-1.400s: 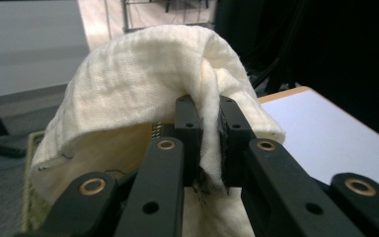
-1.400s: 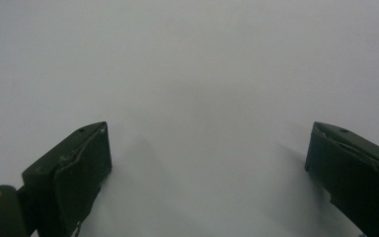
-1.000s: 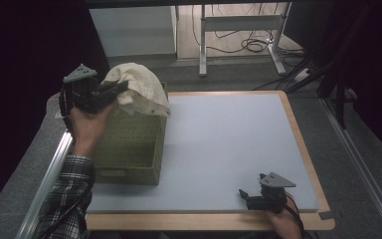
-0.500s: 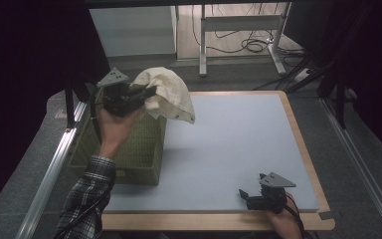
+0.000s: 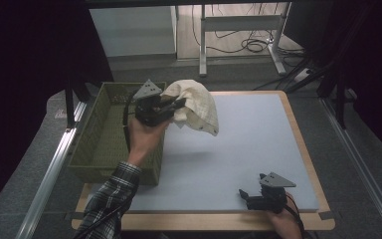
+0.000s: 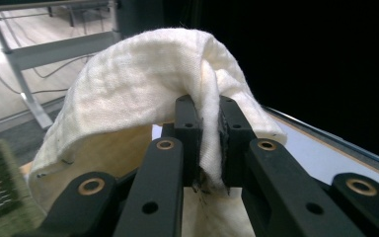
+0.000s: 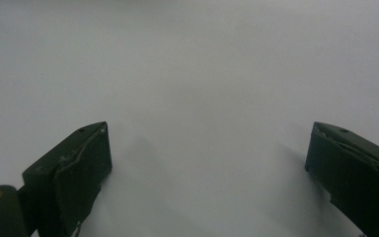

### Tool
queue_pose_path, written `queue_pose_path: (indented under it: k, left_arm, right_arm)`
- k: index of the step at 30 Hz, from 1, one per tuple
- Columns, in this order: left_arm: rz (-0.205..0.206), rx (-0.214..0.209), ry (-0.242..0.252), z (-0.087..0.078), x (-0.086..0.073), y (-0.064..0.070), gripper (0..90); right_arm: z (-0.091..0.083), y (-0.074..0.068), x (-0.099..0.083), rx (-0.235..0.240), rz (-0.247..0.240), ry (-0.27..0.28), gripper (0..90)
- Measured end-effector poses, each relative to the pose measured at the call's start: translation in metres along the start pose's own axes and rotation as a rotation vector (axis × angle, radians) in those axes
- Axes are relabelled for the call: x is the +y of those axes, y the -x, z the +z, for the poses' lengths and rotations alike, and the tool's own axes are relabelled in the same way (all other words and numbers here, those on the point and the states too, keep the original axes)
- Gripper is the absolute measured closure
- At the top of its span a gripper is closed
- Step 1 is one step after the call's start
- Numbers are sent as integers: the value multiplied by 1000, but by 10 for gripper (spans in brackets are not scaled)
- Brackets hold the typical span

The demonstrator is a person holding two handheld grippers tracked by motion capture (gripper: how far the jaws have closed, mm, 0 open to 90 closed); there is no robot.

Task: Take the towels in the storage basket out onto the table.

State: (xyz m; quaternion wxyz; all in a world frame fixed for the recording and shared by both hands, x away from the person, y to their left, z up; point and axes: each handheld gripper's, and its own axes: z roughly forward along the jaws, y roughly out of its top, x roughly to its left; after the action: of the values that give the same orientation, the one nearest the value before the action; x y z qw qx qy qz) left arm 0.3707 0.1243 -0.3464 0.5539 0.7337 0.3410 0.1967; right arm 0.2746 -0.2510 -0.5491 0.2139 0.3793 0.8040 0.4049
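Note:
A cream cloth (image 5: 195, 105) hangs in the air above the left part of the pale blue mat (image 5: 248, 134), right of the green woven basket (image 5: 104, 144). My left gripper (image 5: 179, 104) is shut on a fold of it; in the left gripper view the cloth (image 6: 143, 84) drapes over the closed jaws, and my left gripper (image 6: 208, 123) pinches it between them. My right gripper (image 5: 244, 195) rests low near the mat's front right edge. In the right gripper view my right gripper (image 7: 207, 163) stands wide open over bare mat, holding nothing.
The basket sits at the table's left side, against a metal rail (image 5: 49, 174). The wooden table edge (image 5: 308, 149) frames the mat. Beyond the table stand a white desk frame (image 5: 238, 25) and floor cables (image 5: 253, 46).
My left gripper has carried the cloth rightward, from above the basket out over the mat's left part. The right gripper has stayed put.

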Motion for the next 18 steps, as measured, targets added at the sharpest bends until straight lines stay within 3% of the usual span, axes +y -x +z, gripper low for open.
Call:
queue_pose_path:
  k: [11,18]
  left_arm:
    - [28,-59,-40,41,-16,37,812]
    - [11,-67,-67,64,-36,53,809]
  right_arm:
    - [0,0,0,1,1,-1,39]
    - [0,0,0,2,1,0,39]
